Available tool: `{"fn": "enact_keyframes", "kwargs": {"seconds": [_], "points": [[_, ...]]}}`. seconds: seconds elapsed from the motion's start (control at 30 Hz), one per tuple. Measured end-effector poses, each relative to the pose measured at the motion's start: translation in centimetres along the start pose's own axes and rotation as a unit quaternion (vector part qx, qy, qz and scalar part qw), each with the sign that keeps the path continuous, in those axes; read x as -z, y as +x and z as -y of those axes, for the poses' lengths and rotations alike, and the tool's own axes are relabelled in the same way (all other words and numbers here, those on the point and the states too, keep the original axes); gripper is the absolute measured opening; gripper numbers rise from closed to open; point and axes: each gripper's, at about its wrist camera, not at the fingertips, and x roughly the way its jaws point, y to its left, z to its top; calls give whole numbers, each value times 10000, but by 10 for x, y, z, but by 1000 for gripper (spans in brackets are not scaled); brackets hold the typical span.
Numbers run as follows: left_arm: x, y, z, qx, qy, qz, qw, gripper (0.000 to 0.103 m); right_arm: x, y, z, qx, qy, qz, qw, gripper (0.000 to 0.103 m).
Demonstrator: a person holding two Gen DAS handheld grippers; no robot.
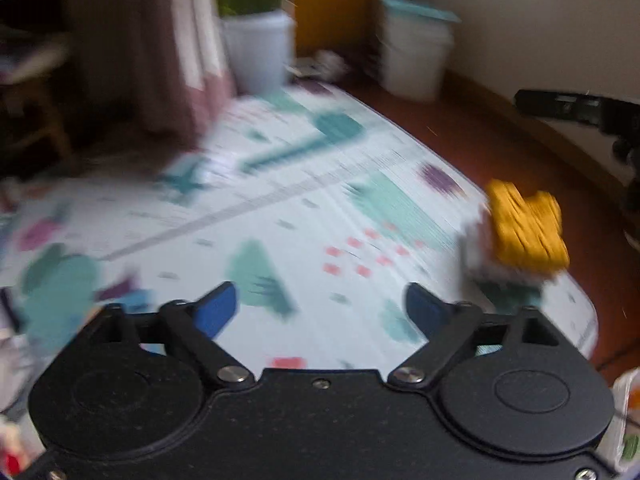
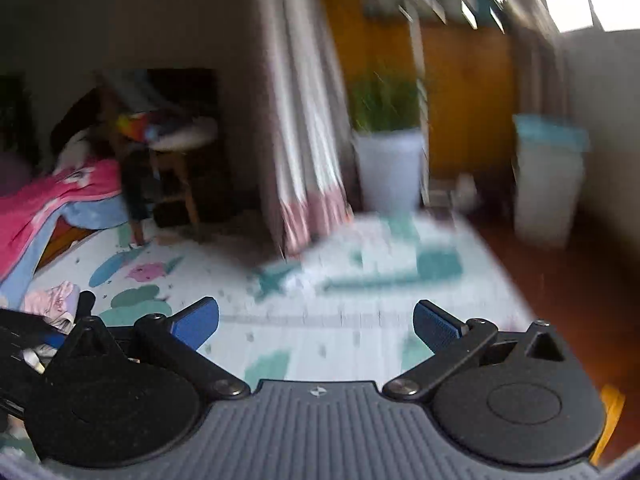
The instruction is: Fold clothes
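We see the left gripper with its 2 blue-padded fingers spread wide and nothing between them, above a white play mat printed with teal, pink and purple shapes. A folded mustard-yellow garment sits on other folded clothes near the mat's right edge. The right gripper also stands wide apart and empty over the same mat. Beyond it stand a white planter with green leaves, a striped curtain and a pale bin with a teal lid; both views are blurred.
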Motion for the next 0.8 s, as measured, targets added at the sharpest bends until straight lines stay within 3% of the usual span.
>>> {"fn": "enact_keyframes", "kwargs": {"seconds": [0.17,0.27,0.33,0.4,0.47,0.6,0.8], "points": [[-3,-114,-34,-527,-202,771,9954,103,-116,-40,-36,-353,38,530,9980,103],[18,-151,-48,-690,-770,1085,9887,103,-148,-66,-65,-470,608,351,9964,103],[43,-164,-62,-623,-1308,1081,9835,103,-128,-75,-94,-742,974,-69,9924,103],[63,-158,-70,-249,-1583,715,9845,103,-89,-74,-124,-792,1088,-659,9887,103],[81,-150,-75,-86,-1640,361,9858,103,-38,-67,-160,-530,865,-1248,9870,103],[119,-138,-79,-991,-1552,-147,9828,103,47,-52,-215,-184,164,-2195,9753,103],[152,-131,-83,-1248,-1532,-351,9796,103,92,-48,-257,-407,-37,-2903,9561,103]]}}
